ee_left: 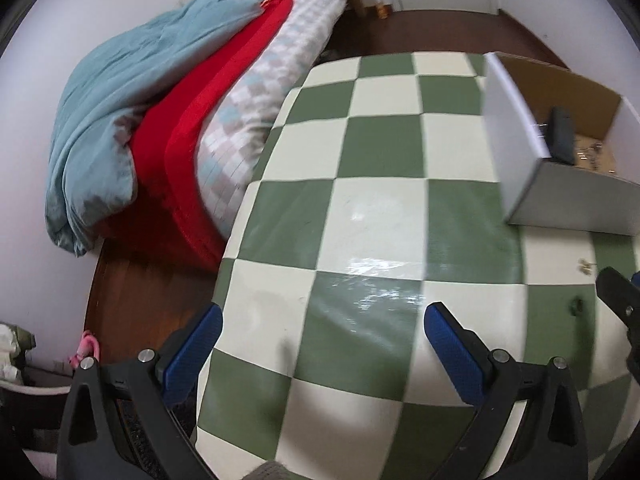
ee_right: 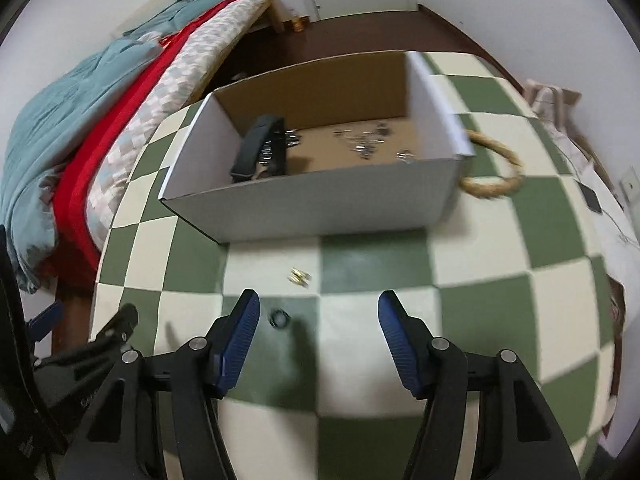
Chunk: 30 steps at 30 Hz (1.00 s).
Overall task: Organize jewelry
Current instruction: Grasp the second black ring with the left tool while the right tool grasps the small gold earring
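Note:
A white cardboard box (ee_right: 320, 204) with a brown inside stands on the green-and-cream checked table (ee_right: 372, 264). In it lie a black jewelry holder (ee_right: 260, 148) and several small silver pieces (ee_right: 360, 140). A small gold piece (ee_right: 298, 276) and a dark ring (ee_right: 280, 318) lie on the table in front of the box. My right gripper (ee_right: 318, 316) is open and empty, just right of the dark ring. My left gripper (ee_left: 324, 328) is open and empty over the table's left part. The box (ee_left: 520, 152) also shows in the left wrist view, at the right.
A woven straw ring (ee_right: 496, 172) lies right of the box. A bed with blue, red and checked bedding (ee_left: 160, 120) stands left of the table. A brown floor (ee_left: 440, 28) and a white wall lie beyond. A cloth and a dark item (ee_right: 592, 200) lie at the far right.

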Available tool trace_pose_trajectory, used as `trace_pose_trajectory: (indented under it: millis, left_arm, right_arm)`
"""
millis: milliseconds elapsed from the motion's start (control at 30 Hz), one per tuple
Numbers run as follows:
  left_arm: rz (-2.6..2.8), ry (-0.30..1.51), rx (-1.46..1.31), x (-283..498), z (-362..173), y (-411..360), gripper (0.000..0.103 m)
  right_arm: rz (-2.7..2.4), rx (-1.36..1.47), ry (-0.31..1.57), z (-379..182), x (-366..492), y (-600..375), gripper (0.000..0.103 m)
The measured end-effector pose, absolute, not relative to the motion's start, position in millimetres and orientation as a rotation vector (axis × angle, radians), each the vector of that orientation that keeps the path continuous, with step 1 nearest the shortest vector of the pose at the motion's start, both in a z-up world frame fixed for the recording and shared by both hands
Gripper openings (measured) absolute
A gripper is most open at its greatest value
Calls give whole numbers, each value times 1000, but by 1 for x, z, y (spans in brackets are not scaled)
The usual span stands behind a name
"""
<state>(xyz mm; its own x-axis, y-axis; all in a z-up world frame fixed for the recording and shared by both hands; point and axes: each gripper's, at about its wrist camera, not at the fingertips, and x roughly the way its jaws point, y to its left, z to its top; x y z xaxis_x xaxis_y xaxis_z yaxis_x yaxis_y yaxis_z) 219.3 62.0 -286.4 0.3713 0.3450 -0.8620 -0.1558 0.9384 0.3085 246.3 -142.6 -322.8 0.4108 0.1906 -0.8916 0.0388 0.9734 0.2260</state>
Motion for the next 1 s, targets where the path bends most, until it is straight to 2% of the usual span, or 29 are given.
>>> trace_pose_trajectory:
  millis: [100,167,200,233,267,533,867,900,967,1000]
  left_arm:
    - [336,1153,178,223,-290,69,103]
    - [343,1150,182,224,-290,72,103]
    - [343,1151,180,225,-291,74,103]
    - [346,1151,179,226,-291,75,103]
    - [346,1152,177,226,-290,75,103]
    - [259,1145,145,222,-281,46,103]
    - [-28,1178,120,219,-290,-44,101]
    - [-45,1183,122,219,-292,-50,97]
    - [-64,1201,133,220,-297,-58,68]
    - [-73,1214,134,221,-300,-61,61]
  right_arm:
    - [111,168,1160,-336,260,-124,62]
    - [105,117,1162,-342,265,-113,52]
    - [102,84,1151,-342,266,-108,38]
    - [84,35,1141,-342,266,-102,19]
    - [71,10,1135,-342,266,-100,14]
    - [33,101,1114,-331,249,-138,13]
    - [-92,173,1115,-318,209,-207,13]
    - [-98,176,1118,-320,207,-210,13]
    - [-110,181,1127,-322,202,-217,13]
    - [-114,179,1127,-323,199,-220,13]
